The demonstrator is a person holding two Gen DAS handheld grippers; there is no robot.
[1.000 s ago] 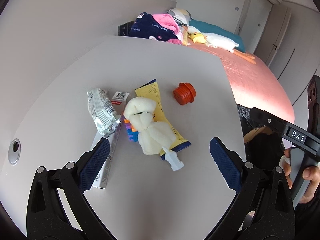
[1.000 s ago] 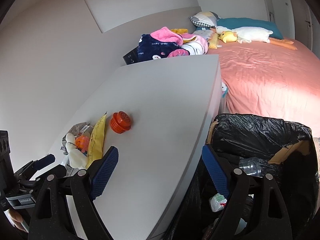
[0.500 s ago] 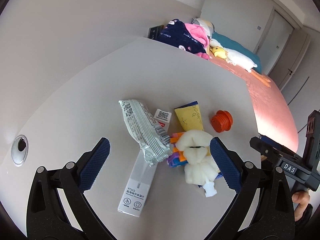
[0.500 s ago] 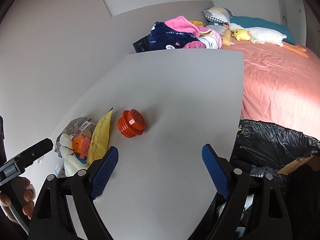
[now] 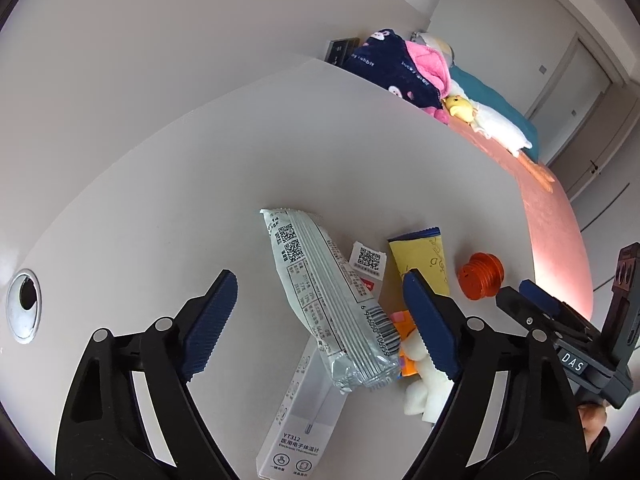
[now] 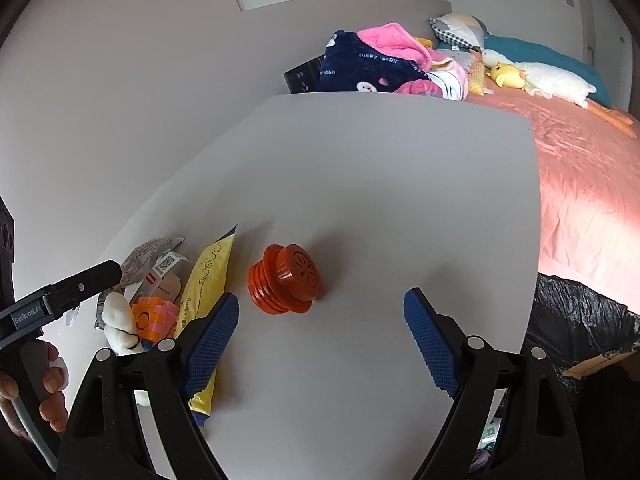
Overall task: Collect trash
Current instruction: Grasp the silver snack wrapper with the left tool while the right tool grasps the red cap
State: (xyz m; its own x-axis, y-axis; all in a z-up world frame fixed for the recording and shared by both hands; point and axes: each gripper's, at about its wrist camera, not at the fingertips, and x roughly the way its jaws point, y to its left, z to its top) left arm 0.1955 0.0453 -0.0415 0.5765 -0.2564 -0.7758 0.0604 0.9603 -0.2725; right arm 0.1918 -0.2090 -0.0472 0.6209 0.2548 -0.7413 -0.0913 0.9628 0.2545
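Lying aslant on the white table (image 5: 168,184), a silver wrapper (image 5: 328,300) runs its long axis from the far left down toward the near edge, its lower end resting on a white box (image 5: 304,412) and against a soft white toy (image 5: 420,384). The left gripper (image 5: 320,320) straddles the wrapper, jaws closing but pads still clear of it. Beside it sit a yellow pouch (image 5: 420,256) and an orange cap (image 5: 480,276). The left view alone shows a round cable hole (image 5: 24,306) near the table's left edge. The right gripper (image 6: 322,336) hangs open just short of the cap (image 6: 286,278), which lies tipped on its side, top facing right. Only the right view shows the black bin bag (image 6: 576,312) off the table's right edge, below the pink bed (image 6: 592,184).
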